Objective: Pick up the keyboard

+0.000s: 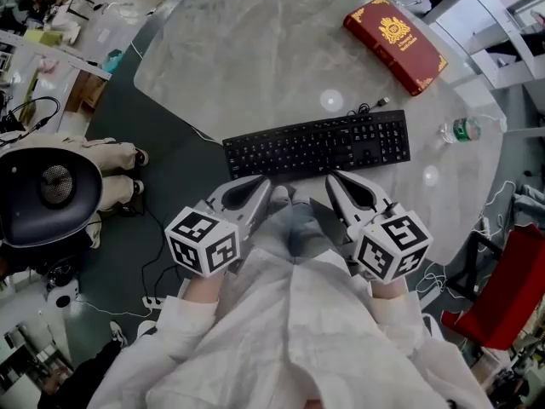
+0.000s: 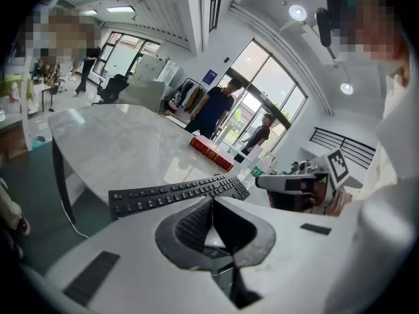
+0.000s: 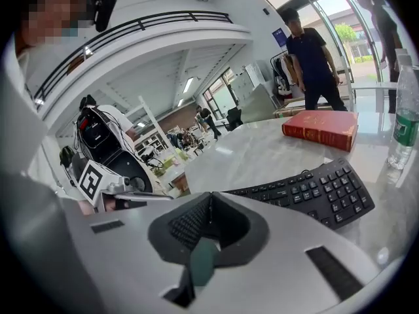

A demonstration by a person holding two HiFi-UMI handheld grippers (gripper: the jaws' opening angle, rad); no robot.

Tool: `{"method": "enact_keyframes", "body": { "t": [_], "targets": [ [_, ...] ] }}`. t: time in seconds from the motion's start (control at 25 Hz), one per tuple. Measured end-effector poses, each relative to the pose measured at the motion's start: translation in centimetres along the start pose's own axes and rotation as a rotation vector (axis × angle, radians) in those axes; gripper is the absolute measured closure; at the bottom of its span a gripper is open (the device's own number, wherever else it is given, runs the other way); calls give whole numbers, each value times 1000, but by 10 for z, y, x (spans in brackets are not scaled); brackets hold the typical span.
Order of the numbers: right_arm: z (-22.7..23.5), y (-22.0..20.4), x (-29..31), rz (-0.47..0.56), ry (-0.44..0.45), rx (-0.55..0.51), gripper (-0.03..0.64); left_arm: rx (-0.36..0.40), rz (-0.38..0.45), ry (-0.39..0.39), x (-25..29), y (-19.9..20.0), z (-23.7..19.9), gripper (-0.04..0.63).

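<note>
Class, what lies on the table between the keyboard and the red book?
Head view: only the cable's loose end lies between keyboard and red book; otherwise bare table.

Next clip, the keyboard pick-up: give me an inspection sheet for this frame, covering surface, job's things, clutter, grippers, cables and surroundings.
Surface: pale marble-look table, glossy, with light reflections.
Job's things: black keyboard lying flat near the table's near edge, not yet lifted.
Clutter: red book beyond the keyboard, far right; water bottle right of the keyboard.
Grippers: left gripper and right gripper both shut and empty, side by side just short of the keyboard's near edge.
Cables: keyboard cable bunched behind the keyboard; loose cables on the floor at left.
Surroundings: red chair at right; a person's legs at left; people standing in the background.
</note>
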State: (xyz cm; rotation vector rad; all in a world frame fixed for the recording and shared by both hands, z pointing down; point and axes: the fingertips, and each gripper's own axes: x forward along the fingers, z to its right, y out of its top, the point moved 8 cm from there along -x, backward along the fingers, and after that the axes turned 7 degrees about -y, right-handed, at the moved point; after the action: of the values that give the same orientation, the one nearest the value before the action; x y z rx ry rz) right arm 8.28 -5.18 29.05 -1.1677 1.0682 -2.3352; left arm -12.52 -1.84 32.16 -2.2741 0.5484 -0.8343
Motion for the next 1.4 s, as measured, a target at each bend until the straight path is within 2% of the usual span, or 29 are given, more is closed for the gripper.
{"method": "enact_keyframes", "body": {
  "t": [0.24, 0.64, 0.8, 1.0, 1.12, 1.24, 1.4],
  "targets": [
    [7, -7, 10, -31, -15, 11, 583, -26, -4, 67, -10, -8, -29, 580],
    [24, -20, 9, -78, -71, 50, 583, -63, -25, 118, -9, -16, -57, 580],
    [28, -25, 11, -91, -80, 63, 583, -98, -14, 180, -10, -21, -71, 578],
    [36, -32, 15, -109, -97, 74, 583, -78, -50, 247, -9, -28, -82, 572],
    [42, -34, 15, -115, -118, 82, 583, -103, -62, 251, -8, -32, -88, 481],
    [49, -37, 14, -115, -136, 97, 583, -115, -82, 271, -8, -37, -94, 458],
    [57, -39, 12, -105, -162, 110, 581, -146, -114, 295, -8, -46, -104, 386]
  ]
}}
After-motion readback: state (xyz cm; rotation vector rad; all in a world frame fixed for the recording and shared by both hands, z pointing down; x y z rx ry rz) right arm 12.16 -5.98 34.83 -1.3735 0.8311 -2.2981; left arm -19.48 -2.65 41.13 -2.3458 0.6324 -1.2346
